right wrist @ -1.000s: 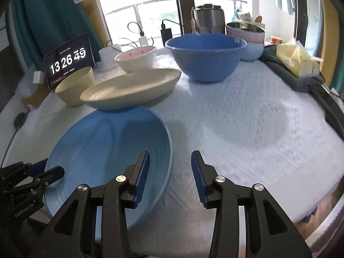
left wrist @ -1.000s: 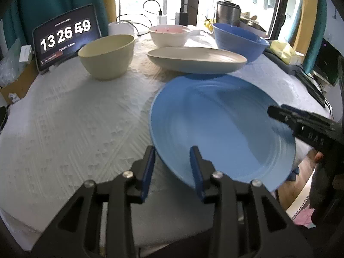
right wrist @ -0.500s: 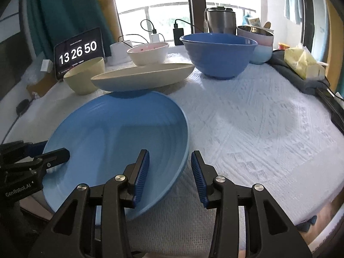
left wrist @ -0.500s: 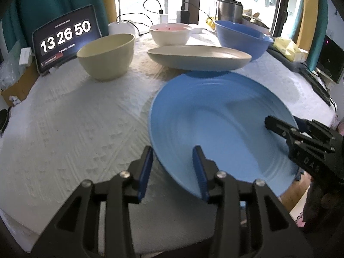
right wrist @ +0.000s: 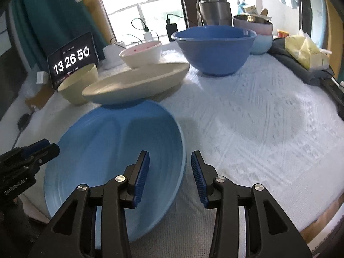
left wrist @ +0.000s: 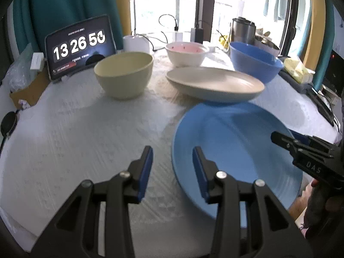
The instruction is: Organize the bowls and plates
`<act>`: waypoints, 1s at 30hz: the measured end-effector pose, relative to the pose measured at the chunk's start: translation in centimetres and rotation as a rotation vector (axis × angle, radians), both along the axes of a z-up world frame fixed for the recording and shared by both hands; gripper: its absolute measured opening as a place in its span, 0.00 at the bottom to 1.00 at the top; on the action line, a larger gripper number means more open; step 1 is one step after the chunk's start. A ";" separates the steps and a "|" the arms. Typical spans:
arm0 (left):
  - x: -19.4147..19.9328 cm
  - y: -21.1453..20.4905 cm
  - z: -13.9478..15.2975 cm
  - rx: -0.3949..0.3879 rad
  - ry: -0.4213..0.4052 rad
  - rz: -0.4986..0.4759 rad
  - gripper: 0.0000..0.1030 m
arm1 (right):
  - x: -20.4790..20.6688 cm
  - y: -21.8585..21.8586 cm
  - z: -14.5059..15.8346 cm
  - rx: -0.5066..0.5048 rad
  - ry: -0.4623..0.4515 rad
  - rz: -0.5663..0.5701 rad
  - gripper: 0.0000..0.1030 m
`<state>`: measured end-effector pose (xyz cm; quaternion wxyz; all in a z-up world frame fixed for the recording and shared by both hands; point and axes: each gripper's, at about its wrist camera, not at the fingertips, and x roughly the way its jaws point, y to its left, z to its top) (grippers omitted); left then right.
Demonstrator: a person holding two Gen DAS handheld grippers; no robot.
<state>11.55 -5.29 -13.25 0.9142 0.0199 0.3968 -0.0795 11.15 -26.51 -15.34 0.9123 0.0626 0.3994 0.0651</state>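
Two grippers straddle the blue plate (left wrist: 232, 148), one on each side of its rim. Left gripper (left wrist: 172, 169): jaws spread, left rim edge sits in the gap, pads not pressing it. Right gripper (right wrist: 169, 172): jaws spread, right rim edge in the gap, no pinch visible.

Landmark = blue plate, at the near edge of the white tablecloth (left wrist: 86, 133).
- Beige plate (left wrist: 215, 83): directly behind, its near edge overhanging the blue plate's far rim; touching or not, can't tell.
- Beige bowl (left wrist: 124, 77): behind and left.
- Pink-lined white bowl (left wrist: 186, 53): further back, behind the beige plate.
- Blue bowl (right wrist: 215, 47): behind and right.
- Tablet clock (left wrist: 79, 47): far back left.
- Yellow pack (right wrist: 307, 49) on dark cloth: far right.

Versus a second ago: left jaws slightly wider, and the left camera sees the blue plate further to its right, with more bare cloth ahead. Right gripper unchanged on the rim. Other dishes unmoved.
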 end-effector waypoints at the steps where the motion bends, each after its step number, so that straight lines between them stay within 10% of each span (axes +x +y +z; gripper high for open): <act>1: 0.2 0.0 0.1 0.001 -0.003 0.000 0.39 | 0.1 0.0 0.3 -0.001 -0.007 0.002 0.42; 30: 5.7 -0.8 3.1 -0.024 -0.099 0.042 0.39 | 5.4 -1.2 3.8 0.032 -0.115 0.021 0.42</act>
